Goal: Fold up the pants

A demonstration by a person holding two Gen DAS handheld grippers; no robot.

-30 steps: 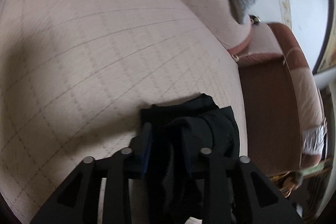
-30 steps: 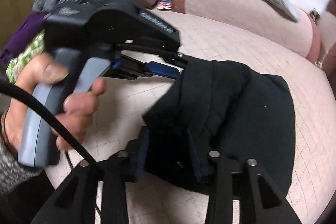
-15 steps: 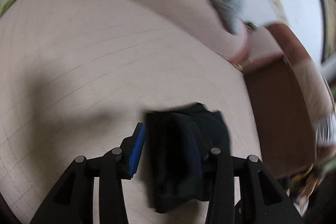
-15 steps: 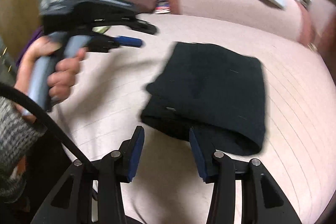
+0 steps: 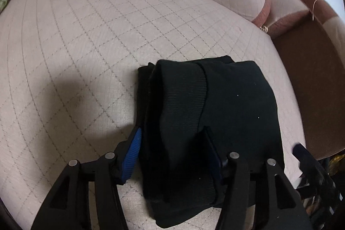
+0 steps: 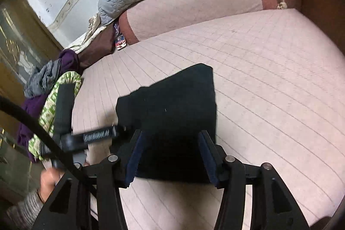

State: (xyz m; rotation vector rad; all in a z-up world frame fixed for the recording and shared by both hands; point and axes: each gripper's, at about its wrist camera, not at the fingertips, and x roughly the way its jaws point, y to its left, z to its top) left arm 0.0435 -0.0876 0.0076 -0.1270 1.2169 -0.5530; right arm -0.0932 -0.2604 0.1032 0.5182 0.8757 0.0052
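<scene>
Left gripper point(image 5: 172, 150): jaws spread, astride the near edge of the black pants point(image 5: 207, 118). Right gripper point(image 6: 172, 156): likewise spread, nothing pinched. Pants laid on the pink quilted sofa seat point(image 5: 86, 36) as a compact bundle; folding judged essentially complete, only withdrawal left.

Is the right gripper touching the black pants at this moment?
Cannot tell. In the right wrist view the right gripper is open with the folded black pants between its fingers, but no gap or contact shows plainly.

Both wrist views look down, close over the folded pants point(image 5: 215, 113) point(image 6: 172, 113) on the sofa seat point(image 5: 86, 40) point(image 6: 269, 89).
</scene>
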